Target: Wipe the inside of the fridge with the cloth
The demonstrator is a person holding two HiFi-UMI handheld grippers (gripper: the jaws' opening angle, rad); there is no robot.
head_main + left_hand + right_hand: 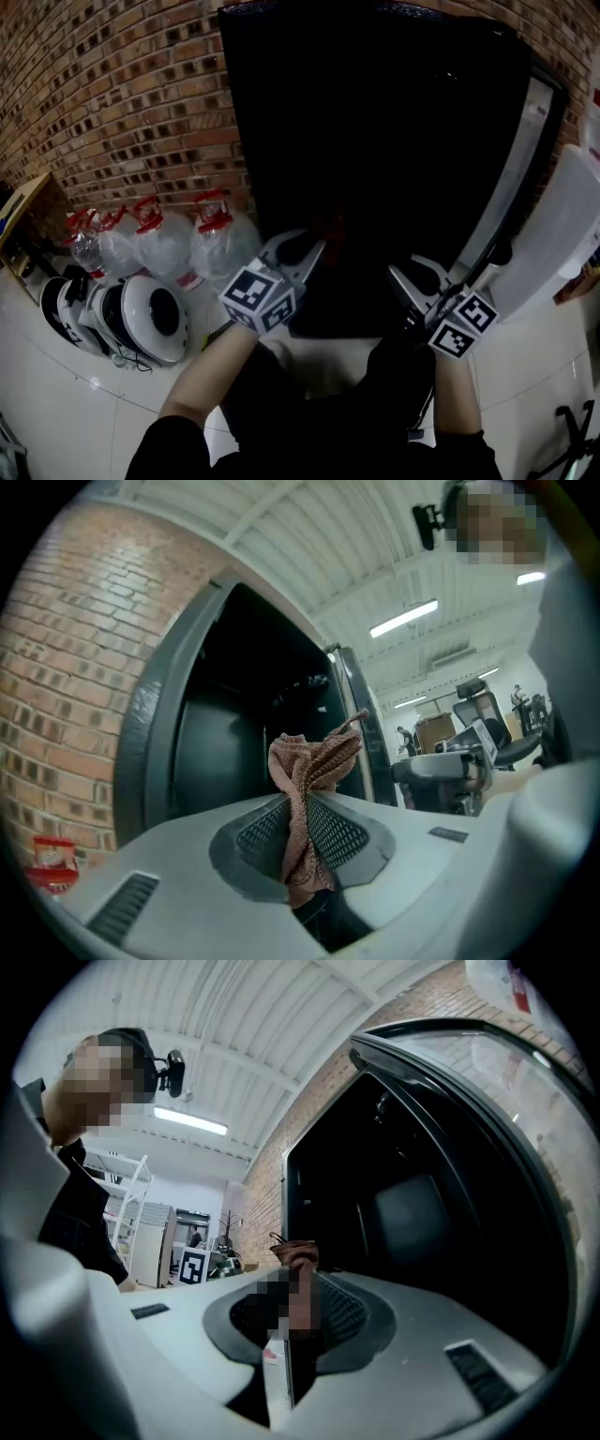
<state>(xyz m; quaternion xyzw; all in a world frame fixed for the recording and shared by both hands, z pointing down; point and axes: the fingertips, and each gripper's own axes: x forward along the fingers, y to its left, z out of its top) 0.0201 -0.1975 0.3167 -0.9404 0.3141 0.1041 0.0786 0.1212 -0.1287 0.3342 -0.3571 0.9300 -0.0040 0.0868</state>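
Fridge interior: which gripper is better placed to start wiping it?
Left, I'd say. The left gripper already pinches the cloth between its jaws and faces the open fridge. The right gripper faces it too, but I can't clearly make out any cloth in its jaws.

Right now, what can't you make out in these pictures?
- Fridge interior: head view, too dark to show shelves or dirt.
- Right gripper: right gripper view, a blurred patch covers the thin white thing between its jaws; grip unclear.
- Fridge door: head view, cut off by the right edge.
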